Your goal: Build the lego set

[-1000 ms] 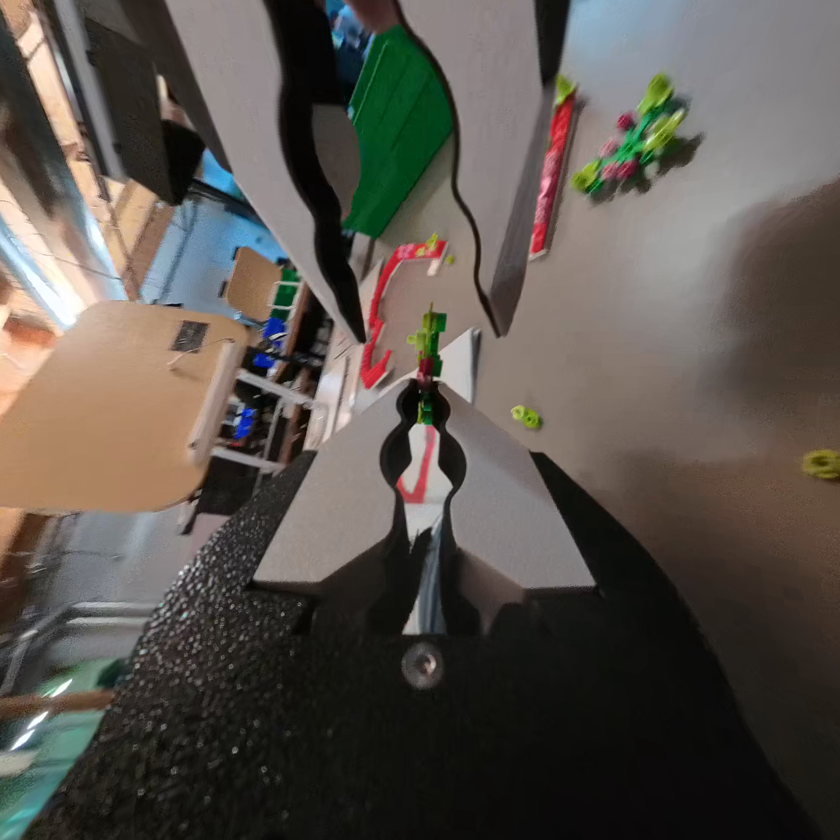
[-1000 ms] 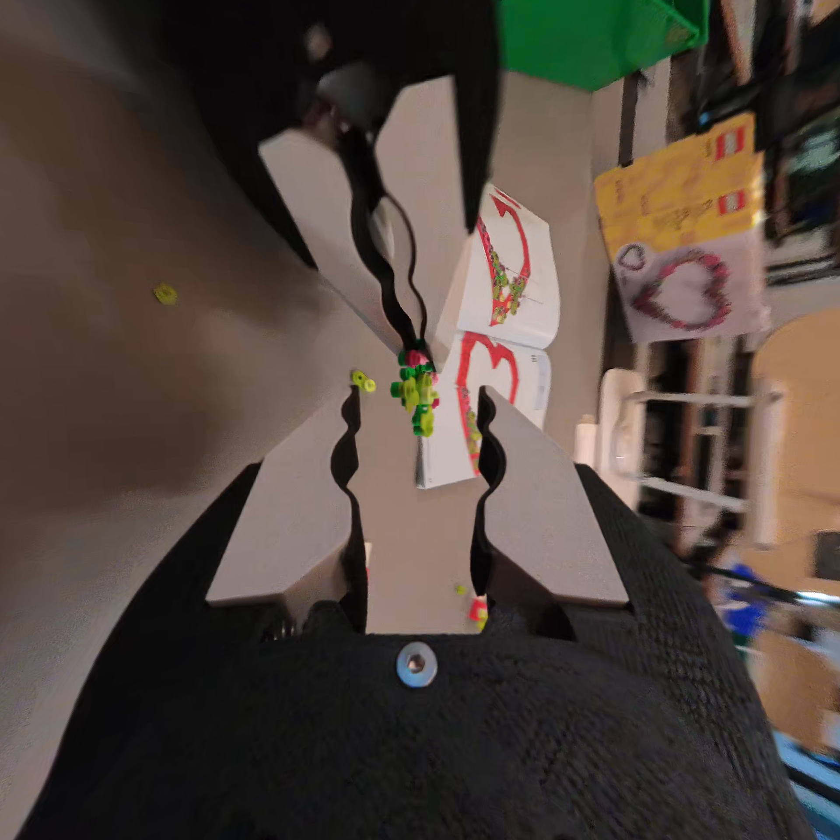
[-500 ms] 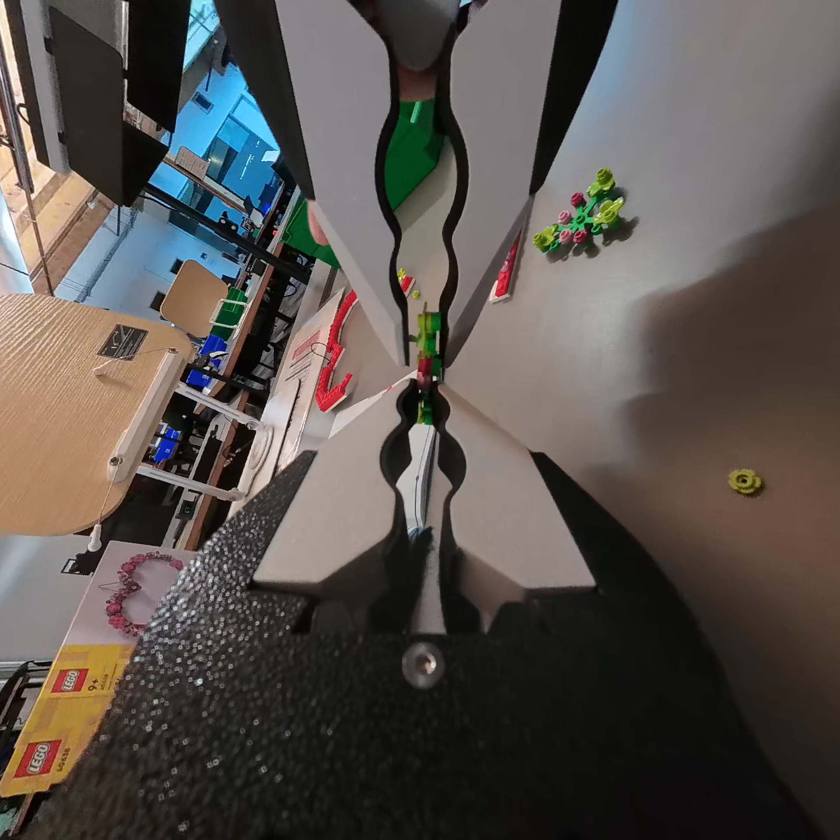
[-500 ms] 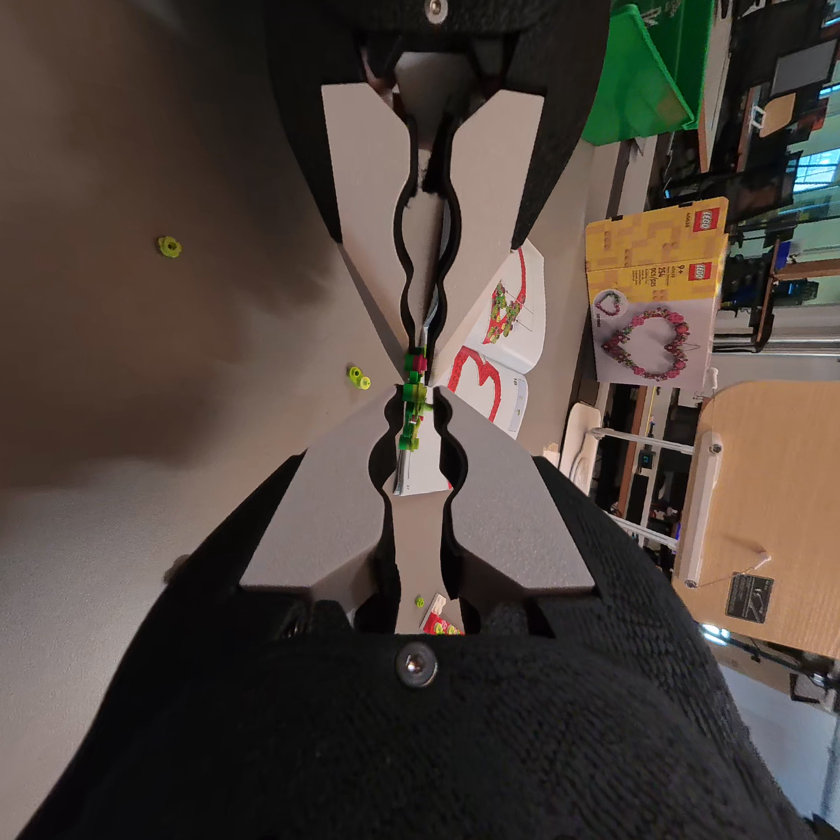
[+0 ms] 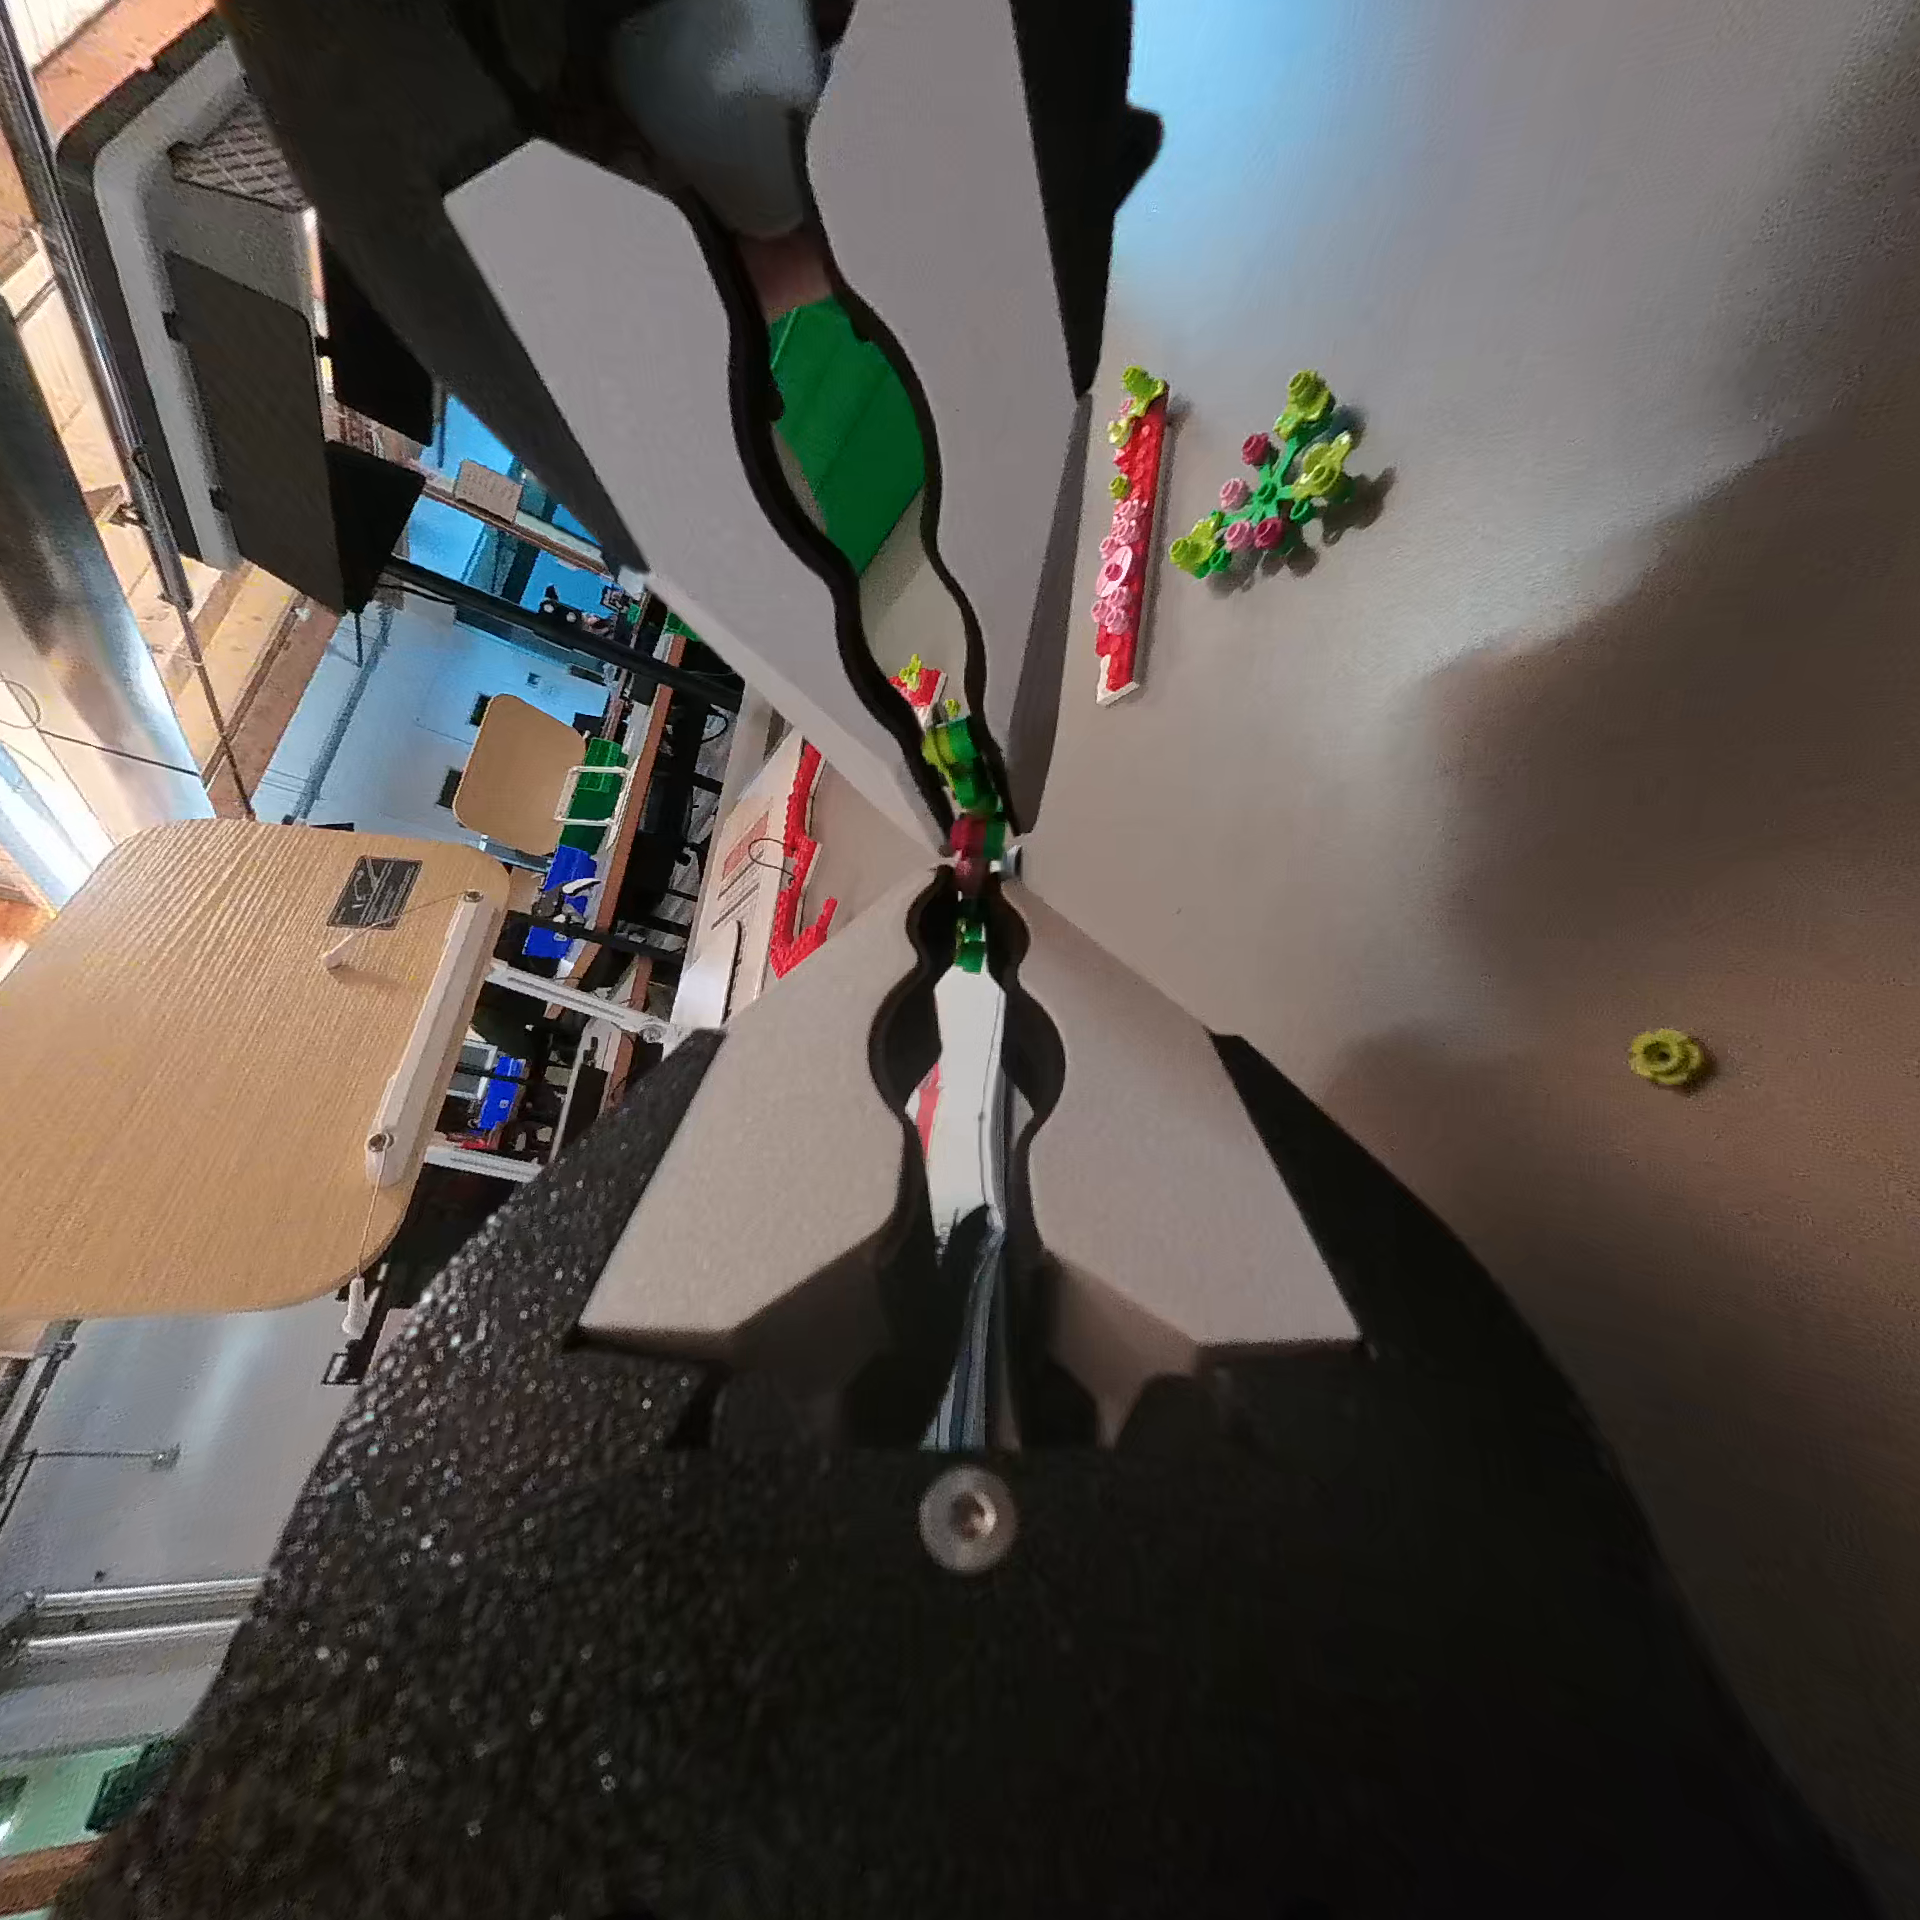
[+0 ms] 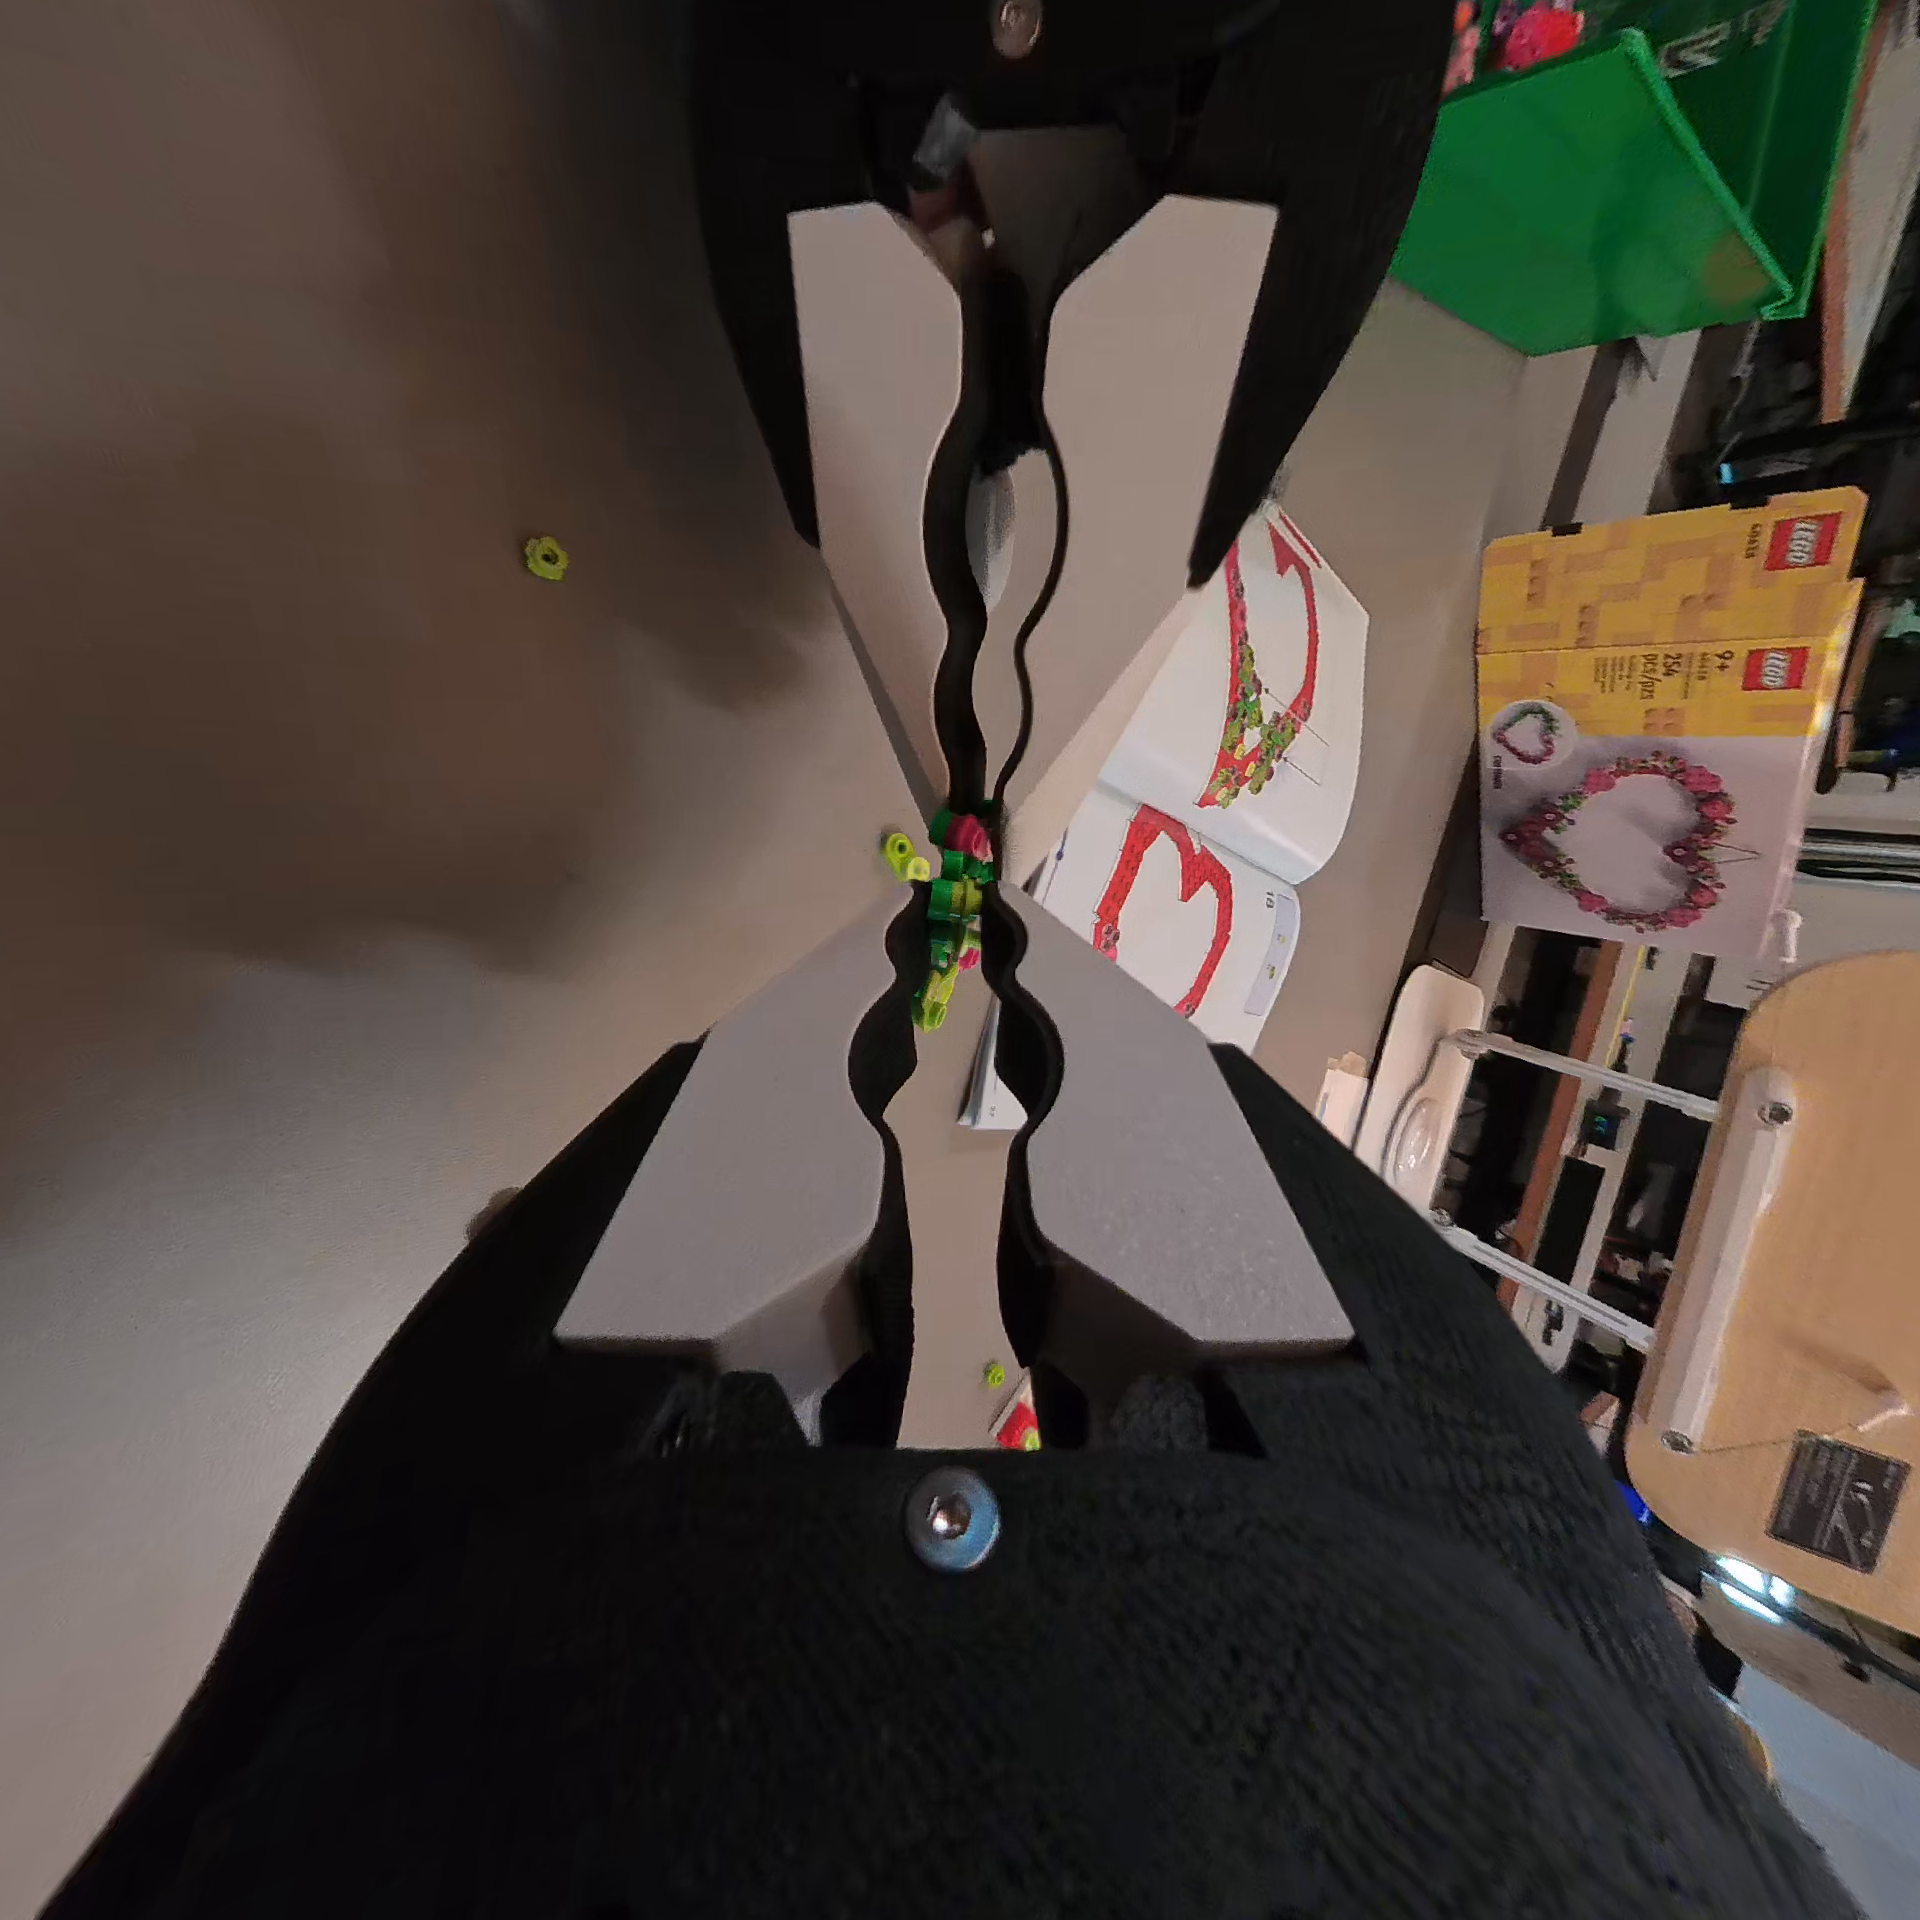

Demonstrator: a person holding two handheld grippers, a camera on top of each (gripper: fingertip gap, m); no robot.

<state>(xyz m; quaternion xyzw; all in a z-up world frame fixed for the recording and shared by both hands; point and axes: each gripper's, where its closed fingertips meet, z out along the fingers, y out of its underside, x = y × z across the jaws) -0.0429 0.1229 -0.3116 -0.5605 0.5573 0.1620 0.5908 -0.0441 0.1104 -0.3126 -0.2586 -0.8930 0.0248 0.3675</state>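
Note:
A small sprig of green stems with pink and lime flowers [image 5: 966,831] hangs above the grey table [image 5: 1558,312], held from both ends. My left gripper [image 5: 971,894] is shut on its lower green end. My right gripper [image 6: 961,909] is shut on the other end of the sprig [image 6: 951,894]. The two grippers meet tip to tip. In the left wrist view the right gripper's fingers [image 5: 935,468] come in from the top. In the right wrist view the left gripper's fingers [image 6: 873,468] do the same. The middle of the sprig is partly hidden by the fingertips.
On the table lie a red strip with flowers [image 5: 1127,540], a second flower sprig [image 5: 1268,488], a loose lime flower [image 5: 1665,1058] and a red heart frame piece [image 5: 800,883]. The open instruction booklet [image 6: 1226,790], the set's box [image 6: 1652,727] and a green bin [image 6: 1600,197] stand nearby.
My right gripper was open a second ago; it has closed on the sprig held by my left gripper. Both grippers have since tilted slightly together.

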